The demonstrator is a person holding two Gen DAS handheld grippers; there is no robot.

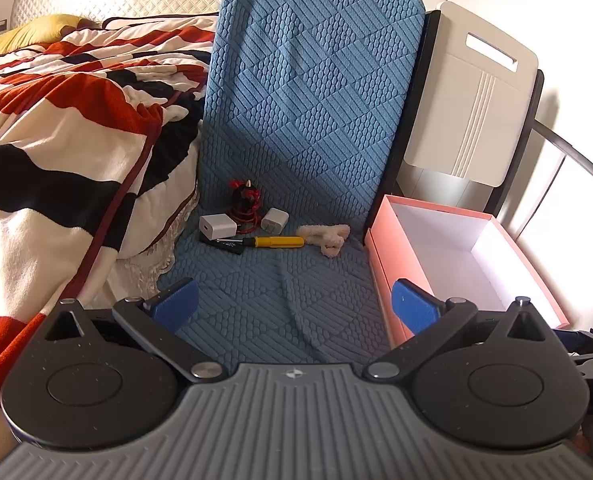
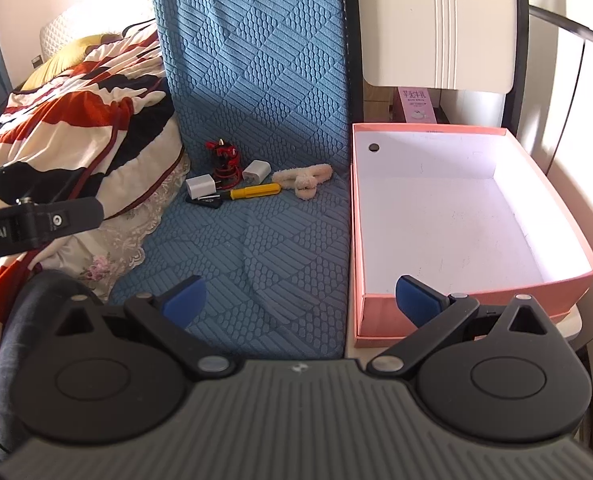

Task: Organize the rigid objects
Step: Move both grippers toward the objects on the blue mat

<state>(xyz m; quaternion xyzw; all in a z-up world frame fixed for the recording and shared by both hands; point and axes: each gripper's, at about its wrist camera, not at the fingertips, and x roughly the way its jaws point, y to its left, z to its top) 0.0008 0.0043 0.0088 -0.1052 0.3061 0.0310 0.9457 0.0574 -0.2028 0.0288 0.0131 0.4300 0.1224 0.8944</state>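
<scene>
Small objects lie at the back of the blue quilted seat (image 1: 280,280): a yellow screwdriver (image 1: 274,241), two white chargers (image 1: 216,226) (image 1: 276,221), a black and red coiled item (image 1: 245,200), a flat black item (image 1: 226,245) and a fluffy beige clip (image 1: 328,236). The right wrist view shows the same screwdriver (image 2: 256,191), chargers (image 2: 200,186) (image 2: 257,171) and clip (image 2: 304,178). An empty pink box (image 2: 472,292) stands right of the seat. My left gripper (image 1: 294,304) and right gripper (image 2: 300,300) are open, empty, well short of the objects.
A striped red, black and white blanket (image 1: 64,140) lies on the bed to the left. A white panel (image 1: 472,96) with a black frame stands behind the pink box (image 1: 388,264). The left gripper's body (image 2: 36,224) shows at the left in the right wrist view.
</scene>
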